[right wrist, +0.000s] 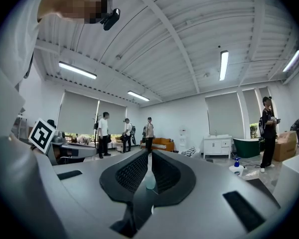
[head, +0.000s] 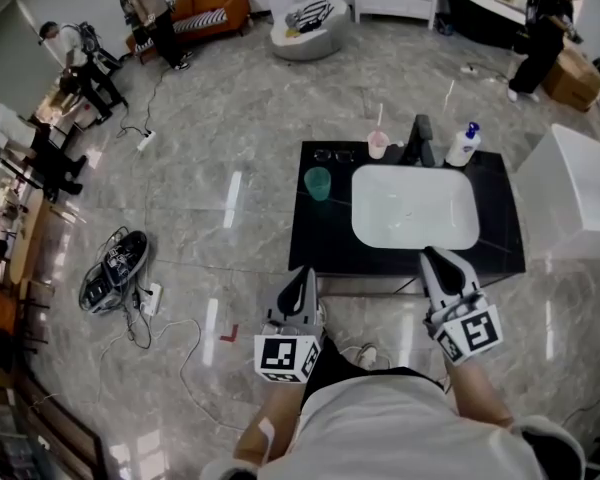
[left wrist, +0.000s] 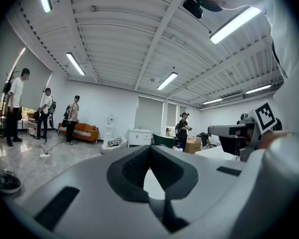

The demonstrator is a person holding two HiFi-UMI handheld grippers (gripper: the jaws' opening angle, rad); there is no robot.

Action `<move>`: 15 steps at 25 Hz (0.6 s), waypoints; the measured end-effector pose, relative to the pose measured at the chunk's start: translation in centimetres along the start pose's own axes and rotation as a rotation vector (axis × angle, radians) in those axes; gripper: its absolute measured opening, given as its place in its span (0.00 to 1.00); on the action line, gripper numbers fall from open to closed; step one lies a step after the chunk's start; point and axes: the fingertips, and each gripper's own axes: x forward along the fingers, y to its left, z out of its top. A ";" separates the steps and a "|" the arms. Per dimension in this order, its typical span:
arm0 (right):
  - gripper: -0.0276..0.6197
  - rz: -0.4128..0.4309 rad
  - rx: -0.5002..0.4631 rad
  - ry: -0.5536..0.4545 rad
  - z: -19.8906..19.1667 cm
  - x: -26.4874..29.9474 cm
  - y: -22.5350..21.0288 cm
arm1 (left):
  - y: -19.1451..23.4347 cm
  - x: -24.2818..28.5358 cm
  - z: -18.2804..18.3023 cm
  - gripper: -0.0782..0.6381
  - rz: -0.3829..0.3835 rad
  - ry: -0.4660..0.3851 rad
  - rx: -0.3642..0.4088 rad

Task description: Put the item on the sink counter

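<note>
Glossy black rectangular sink counter (head: 315, 243), centre right, with white rounded basin (head: 415, 208) set in it. On it: translucent teal plastic cup (head: 318, 182); pale pink cup (head: 378, 145); white bottle with blue pump top (head: 463, 145). Grey marbled glossy floor tiles (head: 230, 118). Orange sofa (head: 212, 3), upper left, carrying black-and-white striped cushion (head: 202, 20).

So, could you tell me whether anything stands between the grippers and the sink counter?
Nothing visible does. The left gripper and the right gripper, both shut and empty, are at the near edge of the counter, with no object between.
</note>
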 end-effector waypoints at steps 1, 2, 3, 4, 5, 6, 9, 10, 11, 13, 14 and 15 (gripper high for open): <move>0.12 0.006 -0.002 -0.001 0.0 0.2 0.2 | 0.1 0.0 0.1 0.11 0.003 -0.004 0.000; 0.12 0.011 -0.004 -0.001 0.0 0.4 0.4 | 0.3 -0.1 0.2 0.11 0.005 -0.006 -0.001; 0.12 0.014 -0.006 -0.001 -0.1 0.6 0.6 | 0.4 -0.1 0.2 0.11 0.006 -0.006 0.000; 0.12 0.017 -0.007 0.000 -0.1 0.7 0.7 | 0.5 -0.1 0.3 0.11 0.007 -0.004 0.000; 0.12 0.018 -0.007 0.001 -0.2 0.9 0.8 | 0.6 -0.1 0.3 0.11 0.007 -0.001 0.002; 0.12 0.019 -0.006 0.001 -0.2 1.0 0.8 | 0.7 0.0 0.3 0.11 0.007 0.001 0.003; 0.12 0.022 -0.001 -0.001 -0.2 1.4 0.8 | 1.0 0.1 0.3 0.11 0.007 0.004 0.003; 0.12 0.023 0.000 -0.002 -0.3 1.5 0.9 | 1.1 0.2 0.4 0.11 0.007 0.005 0.003; 0.12 0.023 0.001 -0.002 -0.3 1.6 0.9 | 1.2 0.2 0.3 0.11 0.006 0.006 0.003; 0.12 0.024 0.000 0.001 -0.4 2.0 0.9 | 1.5 0.5 0.0 0.11 0.003 0.007 0.002; 0.12 0.023 0.000 0.002 -0.4 2.1 0.8 | 1.6 0.6 0.0 0.11 0.001 0.009 0.002; 0.12 0.023 0.001 0.002 -0.3 2.3 0.8 | 1.7 0.7 0.0 0.11 -0.001 0.010 0.001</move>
